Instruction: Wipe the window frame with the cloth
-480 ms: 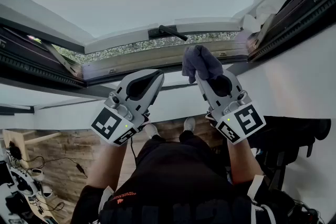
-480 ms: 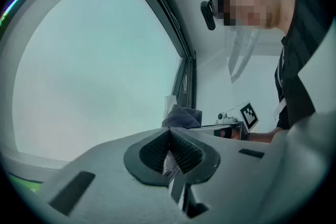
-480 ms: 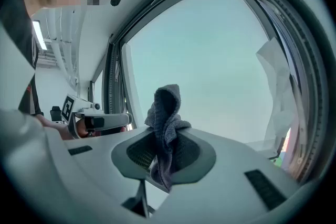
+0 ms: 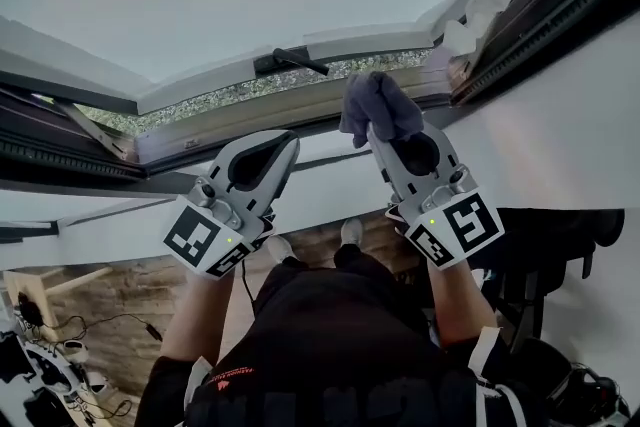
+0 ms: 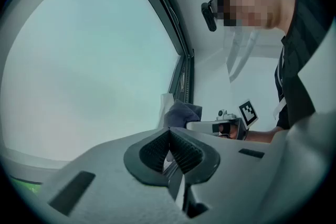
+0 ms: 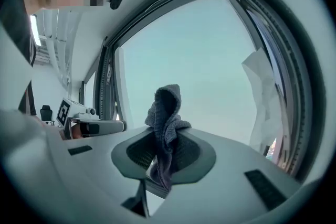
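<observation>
Cloth [image 4: 378, 107] stayed clenched in right tongs [image 4: 386, 131], now slightly farther right along the window frame [image 4: 250, 118] than half a second before (contact unclear). Left tongs [image 4: 278, 145] were clenched on nothing, below the frame. Wiping judged barely begun.

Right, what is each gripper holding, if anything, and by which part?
The right gripper pinches the grey cloth by a bunched fold; the left gripper is shut on nothing.

Indoor workroom or lab: open tilt window [image 4: 350, 43], white wall [image 4: 560, 150], wooden floor [image 4: 100, 357], loose cables [image 4: 120, 318]
</observation>
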